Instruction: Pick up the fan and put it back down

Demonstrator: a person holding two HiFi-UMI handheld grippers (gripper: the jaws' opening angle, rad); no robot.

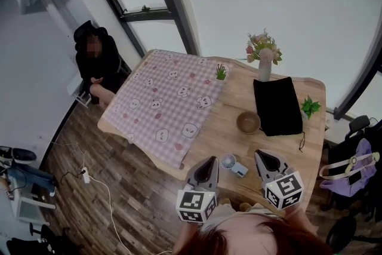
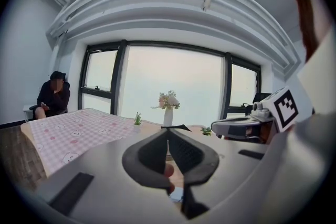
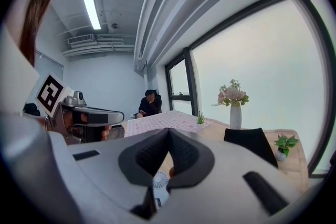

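A small white fan lies on the wooden table near its front edge, between my two grippers. My left gripper hovers just left of the fan with its jaws shut and empty. To the fan's right, my right gripper is also shut and holds nothing. In the right gripper view the fan shows below the closed jaws of the right gripper. The left gripper view has the left gripper with its tips together, aimed across the table.
A pink checked cloth covers the table's left half. A brown bowl, a black pouch, a flower vase and two small plants stand beyond the fan. A person sits at the far left. A cable lies on the floor.
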